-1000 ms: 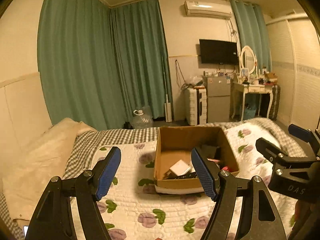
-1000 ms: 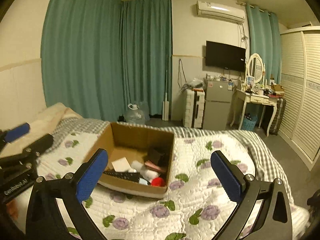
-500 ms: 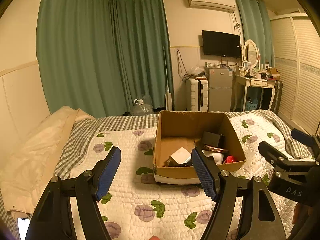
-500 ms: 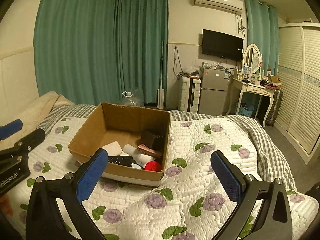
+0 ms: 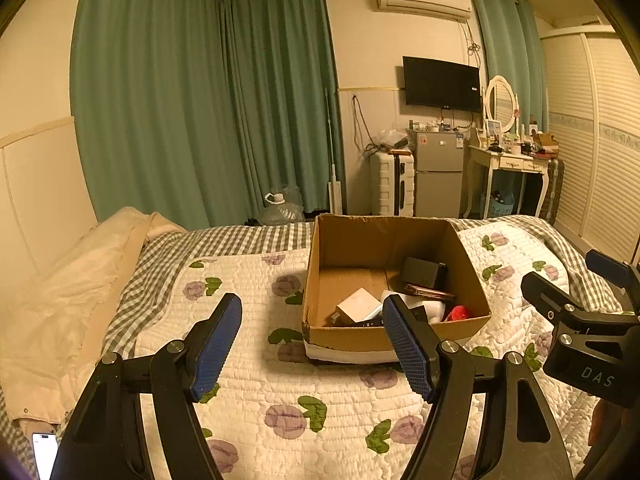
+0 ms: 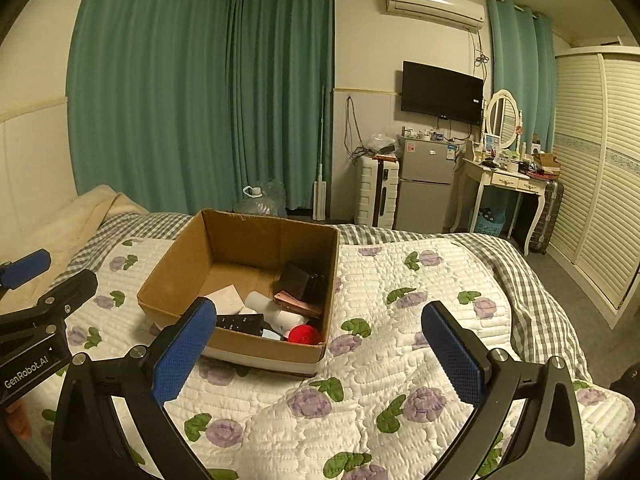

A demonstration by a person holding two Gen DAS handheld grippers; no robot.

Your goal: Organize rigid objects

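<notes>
Bedroom light is dim and yellow, and a white quilt [image 6: 400, 360] printed with purple flowers covers the bed nearest the cameras. Both tools hang above that quilt. The left gripper [image 5: 312, 340] has its blue-padded fingers [image 5: 218, 340] spread wide with nothing between them; in its view the right tool's black frame shows at the right edge. The right gripper [image 6: 320, 354] is likewise wide apart and holds nothing, with the left tool's frame at its left edge.

Just beyond the fingertips an open cardboard box [image 6: 176, 264] sits on the quilt, apart from both tools. Inside it lie the rigid objects: a black remote [image 6: 240, 323] along the near wall, a red ball [image 6: 305, 335] in the near right corner, a white cylinder [image 6: 276, 314] beside them, a white flat box [image 5: 358, 304] toward the left, a brown wallet-like item [image 6: 298, 304], and a black case [image 5: 422, 272] leaning at the far right wall.

A lit phone [image 5: 43, 454] rests at the near left corner of the bed in the left view. Past the box a grey checked blanket [image 5: 240, 238] runs across the bed. Farther off stand green curtains [image 6: 200, 88], a water jug [image 6: 256, 202], a white suitcase [image 6: 378, 192], a small grey fridge [image 6: 426, 184], a dressing table [image 6: 508, 180] with an oval mirror, a wall television [image 6: 442, 92] and an air conditioner [image 6: 434, 6].
</notes>
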